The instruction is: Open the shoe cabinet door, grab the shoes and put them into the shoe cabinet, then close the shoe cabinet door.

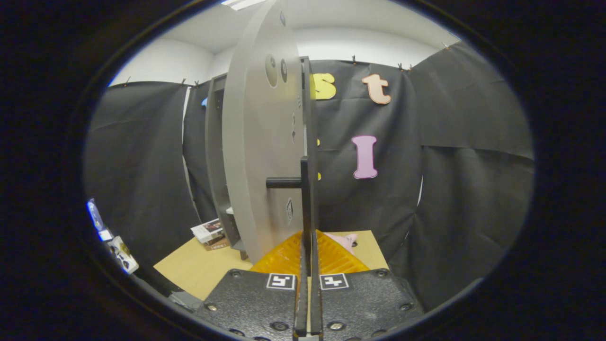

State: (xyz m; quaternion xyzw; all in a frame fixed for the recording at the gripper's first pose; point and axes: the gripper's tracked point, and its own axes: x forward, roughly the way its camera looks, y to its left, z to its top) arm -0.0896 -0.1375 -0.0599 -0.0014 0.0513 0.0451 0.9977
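The grey shoe cabinet door (258, 156) stands ajar and I see it almost edge-on, right in front of me. A black handle bar (308, 189) runs down its free edge, held off the panel by a short black peg (283, 182). My gripper (310, 239) is shut on the lower part of this bar, one finger on each side of it. The dark cabinet body (215, 156) stands behind the door to the left. A pink item (348, 240), possibly a shoe, lies on the wooden table (199, 267) just beyond the right finger, mostly hidden.
A small stack of boxes (210, 233) lies on the table by the cabinet's foot, left of the door. Black cloth walls close in the table at the back and on both sides. Some small white objects (118, 253) hang at the far left.
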